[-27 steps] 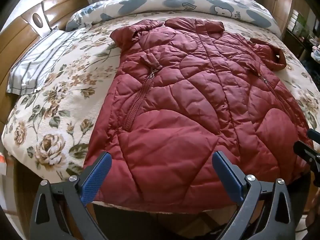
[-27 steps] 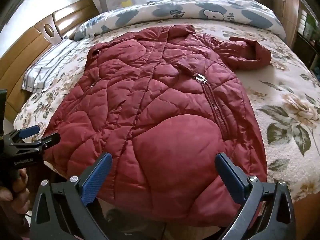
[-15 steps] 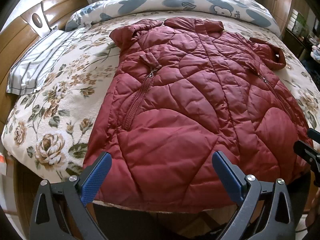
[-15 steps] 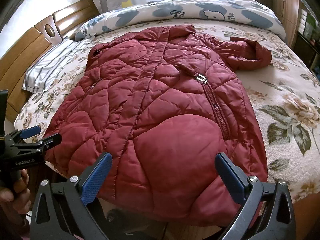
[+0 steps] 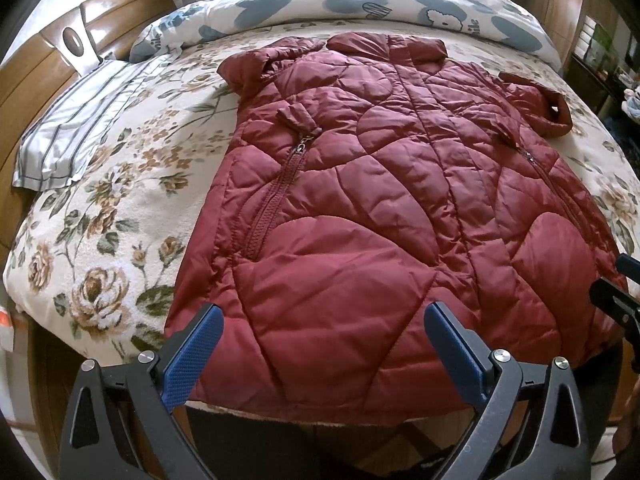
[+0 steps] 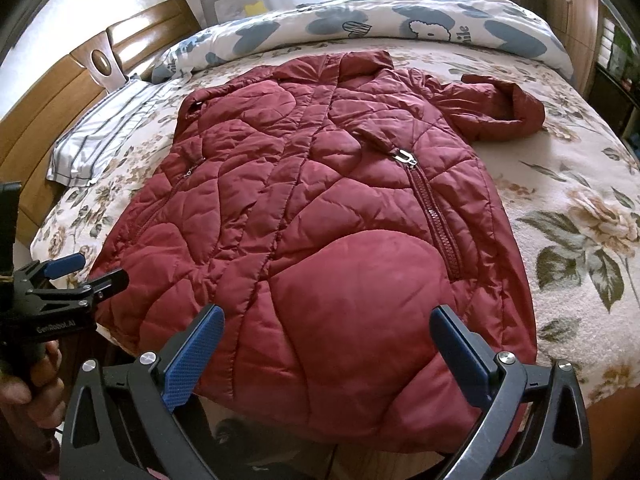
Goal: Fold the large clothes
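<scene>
The red quilted coat lies spread flat, front side up, on my floral bedspread, collar toward the far rolled duvet, hem hanging slightly over the near edge of the bed. One sleeve is bent out to the right; both pocket zips are visible. A striped pillow sits by the wooden headboard. My left gripper hovers above the hem, jaws wide apart, holding nothing. My right gripper hovers likewise, jaws wide apart and empty, above the coat's lower right panel.
</scene>
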The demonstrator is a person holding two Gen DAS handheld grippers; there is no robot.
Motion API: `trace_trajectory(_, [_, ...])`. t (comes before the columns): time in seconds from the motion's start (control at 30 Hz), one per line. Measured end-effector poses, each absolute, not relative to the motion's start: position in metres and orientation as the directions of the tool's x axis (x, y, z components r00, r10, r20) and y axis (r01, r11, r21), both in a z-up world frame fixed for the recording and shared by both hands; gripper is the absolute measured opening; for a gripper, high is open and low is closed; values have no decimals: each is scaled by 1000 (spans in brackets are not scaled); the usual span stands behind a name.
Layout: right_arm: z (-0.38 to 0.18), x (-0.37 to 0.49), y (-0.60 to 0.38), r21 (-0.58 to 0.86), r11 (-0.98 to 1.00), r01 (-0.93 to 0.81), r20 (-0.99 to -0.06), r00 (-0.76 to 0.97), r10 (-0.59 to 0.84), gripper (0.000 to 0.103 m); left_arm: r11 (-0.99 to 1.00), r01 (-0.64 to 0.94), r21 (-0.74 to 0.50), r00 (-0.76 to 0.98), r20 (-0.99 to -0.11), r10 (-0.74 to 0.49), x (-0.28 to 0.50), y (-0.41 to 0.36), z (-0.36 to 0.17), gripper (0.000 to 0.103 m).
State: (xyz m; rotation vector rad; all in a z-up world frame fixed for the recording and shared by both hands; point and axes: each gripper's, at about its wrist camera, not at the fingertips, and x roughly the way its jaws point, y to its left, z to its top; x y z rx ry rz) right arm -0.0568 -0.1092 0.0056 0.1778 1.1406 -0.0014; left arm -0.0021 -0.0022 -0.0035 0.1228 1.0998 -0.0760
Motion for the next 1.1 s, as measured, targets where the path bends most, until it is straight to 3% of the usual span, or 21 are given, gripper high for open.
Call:
trace_trajectory(0.8, [4,-59,-123,152,983,107,-905,415,95,103,990,124,68,461,-888,3,5,-6,-9,101])
trace_trajectory(1.1, [6,-54,-131,155,983,99,-859,505,85,103,988,139,70,428,-904,3,14,-6,-15,101])
